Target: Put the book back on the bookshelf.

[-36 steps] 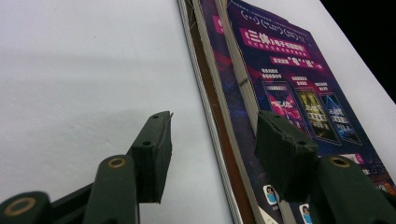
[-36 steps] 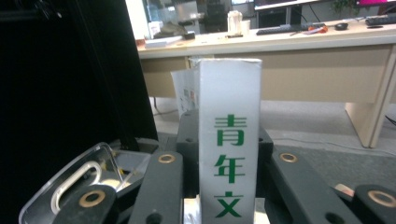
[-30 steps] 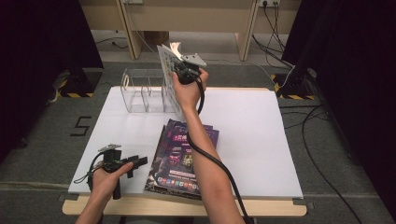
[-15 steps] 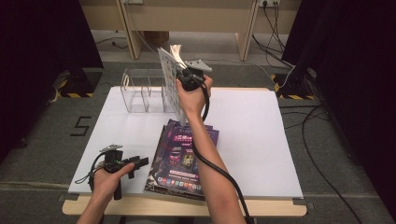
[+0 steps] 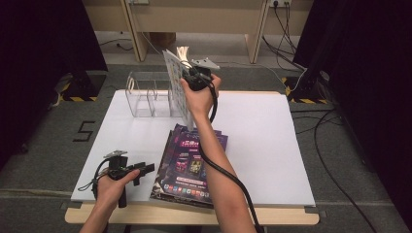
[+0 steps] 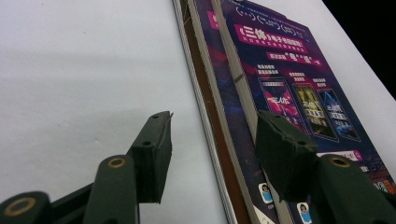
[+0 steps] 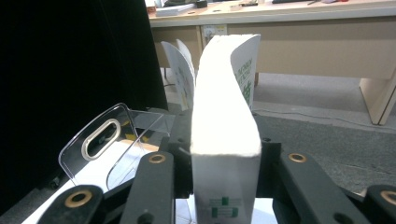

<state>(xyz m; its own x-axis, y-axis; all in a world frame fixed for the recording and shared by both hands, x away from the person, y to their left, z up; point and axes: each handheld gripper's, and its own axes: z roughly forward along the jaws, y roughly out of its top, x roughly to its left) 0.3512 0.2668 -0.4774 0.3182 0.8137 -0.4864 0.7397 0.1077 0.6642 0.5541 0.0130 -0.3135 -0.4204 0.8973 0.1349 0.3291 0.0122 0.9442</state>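
My right gripper is raised at the back of the table on the top edge of a thick white booklet. The booklet stands tilted on its lower edge beside a clear acrylic rack. In the right gripper view the booklet sits between the jaws of the right gripper. The pads touch both its sides, its pages fan out at the top, and the jaws have just been opening. My left gripper rests open near the front left, its jaws either side of the edge of a stack of purple magazines.
The white table top reaches to the right of the purple magazines. The acrylic rack has upright dividers with slot handles. Cables lie on the floor at the right; a wooden desk stands behind.
The right hand has shifted slightly to the right with the white booklet, which stands a little more upright by the rack. The left hand and the purple magazines have not moved.
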